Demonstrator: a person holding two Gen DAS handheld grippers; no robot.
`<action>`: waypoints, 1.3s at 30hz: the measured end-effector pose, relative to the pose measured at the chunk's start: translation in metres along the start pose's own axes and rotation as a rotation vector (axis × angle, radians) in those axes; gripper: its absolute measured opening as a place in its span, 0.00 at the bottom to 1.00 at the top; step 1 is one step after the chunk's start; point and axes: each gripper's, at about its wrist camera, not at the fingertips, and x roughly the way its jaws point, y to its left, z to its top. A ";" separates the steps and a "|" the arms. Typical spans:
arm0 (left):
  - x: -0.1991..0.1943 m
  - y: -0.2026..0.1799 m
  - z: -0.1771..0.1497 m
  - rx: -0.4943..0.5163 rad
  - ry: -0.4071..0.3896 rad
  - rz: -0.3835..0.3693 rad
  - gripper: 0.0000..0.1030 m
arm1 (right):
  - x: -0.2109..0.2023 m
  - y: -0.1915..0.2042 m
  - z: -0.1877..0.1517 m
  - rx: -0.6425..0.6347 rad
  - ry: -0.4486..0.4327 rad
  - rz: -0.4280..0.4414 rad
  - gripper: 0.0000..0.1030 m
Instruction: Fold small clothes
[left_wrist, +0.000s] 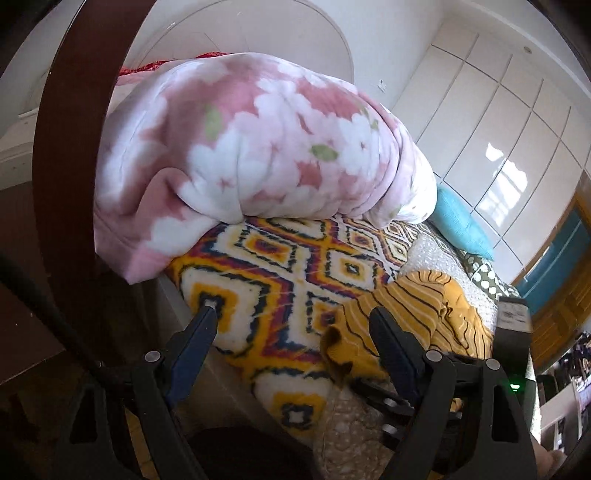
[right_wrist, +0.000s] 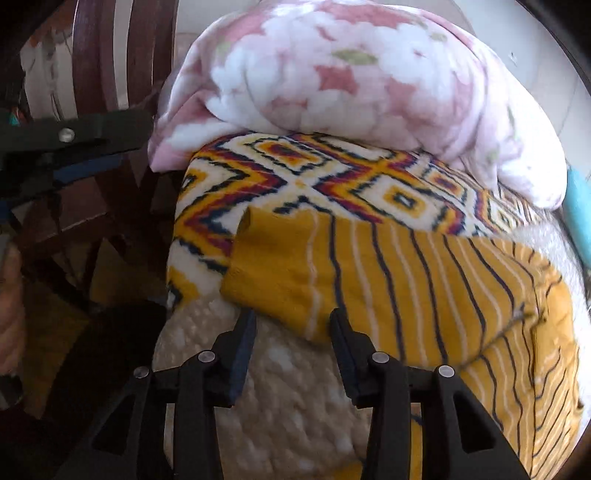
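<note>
**Mia:** What do we see on the bed (left_wrist: 436, 254)?

**Ben:** We see a yellow top (right_wrist: 424, 288) with thin dark and white stripes. It lies on a rug (right_wrist: 332, 177) with diamond shapes in yellow, red and blue. Part of the top also lies on a bumpy cream cover (right_wrist: 295, 398).

**Mia:** And the big soft thing behind it?

**Ben:** That is a pink quilt (left_wrist: 258, 140) with white flowers. It sits in a heap on the far end of the rug.

**Mia:** Where is our right gripper (right_wrist: 293, 317)?

**Ben:** It is right at the near edge of the top, by the plain yellow end. Its two fingers (right_wrist: 343, 332) are spread apart. The cloth edge sits between the tips, but they do not pinch it.

**Mia:** And our left gripper (left_wrist: 291, 314)?

**Ben:** Its fingers (left_wrist: 380, 321) are spread wide too, and hold nothing. One tip touches the rug near the bed's edge. The other tip is over the bunched-up top (left_wrist: 413, 314).

**Mia:** Can we see one gripper from the other?

**Ben:** Yes. In the right view, the left gripper (right_wrist: 92, 147) shows far to the side, next to a dark wood chair (right_wrist: 110, 74).

**Mia:** What else is there?

**Ben:** We see a blue pillow (left_wrist: 461, 221) past the quilt, and white doors (left_wrist: 498, 129) on the wall.
</note>
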 end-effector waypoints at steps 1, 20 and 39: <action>-0.001 -0.002 0.000 0.005 0.001 -0.002 0.81 | 0.005 0.001 0.004 0.003 0.009 -0.009 0.36; 0.064 -0.150 -0.005 0.190 0.199 -0.297 0.88 | -0.201 -0.328 -0.227 1.267 -0.205 -0.432 0.07; 0.162 -0.171 -0.055 0.268 0.367 -0.299 0.88 | -0.248 -0.282 -0.294 1.297 -0.325 -0.499 0.29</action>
